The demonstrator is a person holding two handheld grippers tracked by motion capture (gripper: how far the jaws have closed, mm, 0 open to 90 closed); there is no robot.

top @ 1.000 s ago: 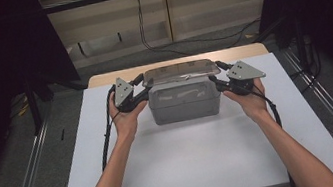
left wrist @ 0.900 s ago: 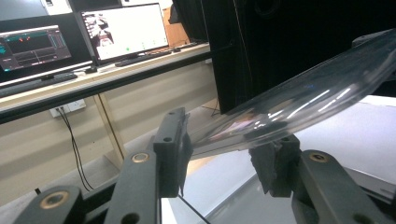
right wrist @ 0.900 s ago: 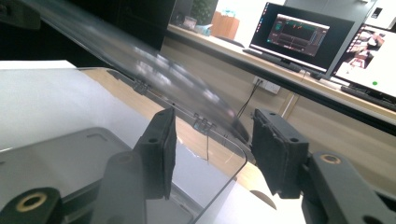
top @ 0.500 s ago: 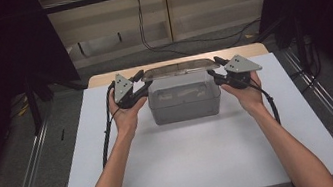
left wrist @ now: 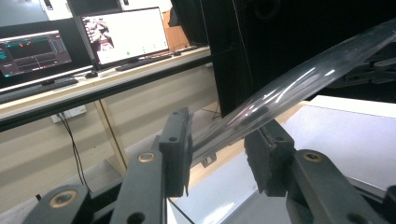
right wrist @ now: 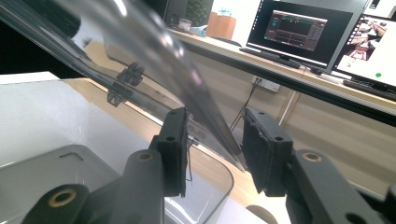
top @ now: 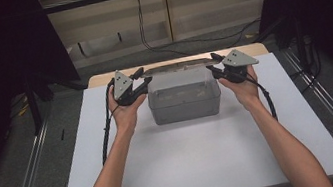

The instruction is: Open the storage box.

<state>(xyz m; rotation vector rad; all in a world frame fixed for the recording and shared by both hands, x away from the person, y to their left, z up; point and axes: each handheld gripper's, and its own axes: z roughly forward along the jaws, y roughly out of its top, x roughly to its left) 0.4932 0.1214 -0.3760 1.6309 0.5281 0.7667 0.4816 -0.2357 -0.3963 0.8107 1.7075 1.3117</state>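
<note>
- Two hand-held grippers flank a clear plastic bin [top: 184, 101] standing on the white table top [top: 201, 164].
- Bin: rectangular, translucent grey walls, rounded corners, smooth glossy finish.
- Lid [top: 178, 66]: thin clear plastic sheet with a curved, glossy rim, raised and tilted above the bin's far edge.
- Left gripper [top: 141, 83]: matte black jaws have just been closing, with the lid's left edge [left wrist: 243, 112] between them; the pads stand slightly apart from the plastic on both sides.
- Right gripper [top: 214, 66]: jaws likewise just been closing, straddling the lid's right edge [right wrist: 187, 88]; a gap shows at each ribbed pad.
- Grey three-cornered plates top both grippers.
</note>
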